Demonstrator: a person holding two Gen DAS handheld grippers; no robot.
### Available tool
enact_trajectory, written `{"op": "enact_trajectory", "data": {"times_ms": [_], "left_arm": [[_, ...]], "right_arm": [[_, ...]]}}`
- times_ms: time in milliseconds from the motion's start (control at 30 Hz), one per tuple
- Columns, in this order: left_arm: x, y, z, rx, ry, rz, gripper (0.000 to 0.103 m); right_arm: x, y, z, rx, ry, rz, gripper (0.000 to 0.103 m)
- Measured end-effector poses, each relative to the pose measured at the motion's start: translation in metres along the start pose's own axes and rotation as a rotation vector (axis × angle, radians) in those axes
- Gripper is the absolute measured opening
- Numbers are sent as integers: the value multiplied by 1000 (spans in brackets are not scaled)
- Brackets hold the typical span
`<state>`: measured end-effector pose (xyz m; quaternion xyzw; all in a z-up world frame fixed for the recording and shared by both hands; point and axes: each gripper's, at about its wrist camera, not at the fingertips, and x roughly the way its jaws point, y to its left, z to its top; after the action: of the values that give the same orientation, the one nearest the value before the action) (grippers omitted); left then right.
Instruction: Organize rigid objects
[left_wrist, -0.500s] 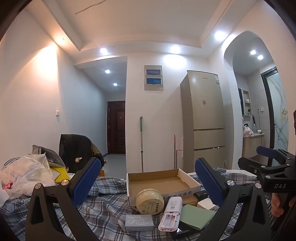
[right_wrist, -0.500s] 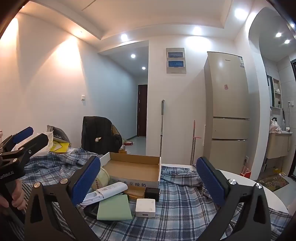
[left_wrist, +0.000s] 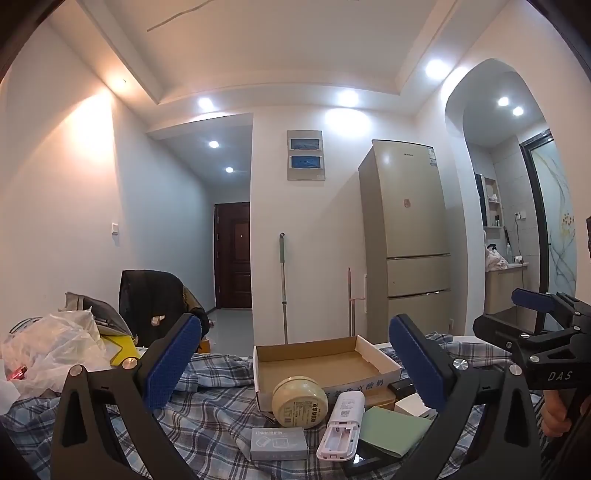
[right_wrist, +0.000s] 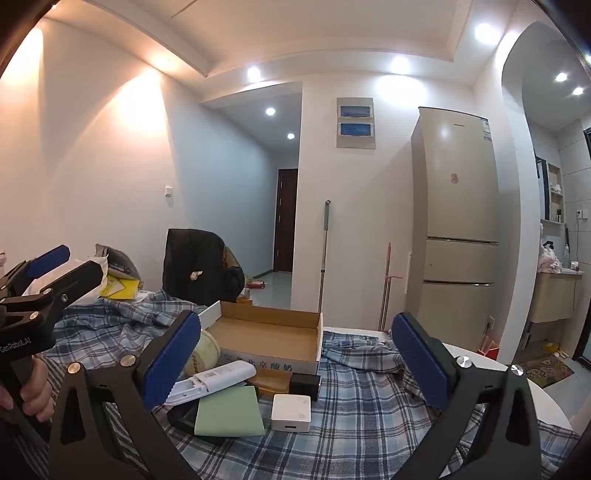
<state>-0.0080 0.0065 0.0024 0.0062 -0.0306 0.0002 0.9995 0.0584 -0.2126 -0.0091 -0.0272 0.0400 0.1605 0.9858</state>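
Blue ribbed pads face each other across a wide gap on my left claw, which holds nothing; my right claw is spread just as wide and bare too. Both are held level, low over the surface with its blue plaid cloth. Between the left pads lie a cream round tin, a white remote with its battery bay uncovered, a grey flat box and a pale green card. Just past them sits the shallow cardboard tray. Between my right pads rests a white square adapter, touching a small black cube.
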Motion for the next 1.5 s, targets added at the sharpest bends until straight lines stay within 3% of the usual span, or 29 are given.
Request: {"op": "enact_trajectory", "data": {"times_ms": [1500], "left_arm": [[4, -3, 5, -9, 11, 15, 103]], "right_arm": [[10, -4, -4, 24, 47, -11, 103]]}}
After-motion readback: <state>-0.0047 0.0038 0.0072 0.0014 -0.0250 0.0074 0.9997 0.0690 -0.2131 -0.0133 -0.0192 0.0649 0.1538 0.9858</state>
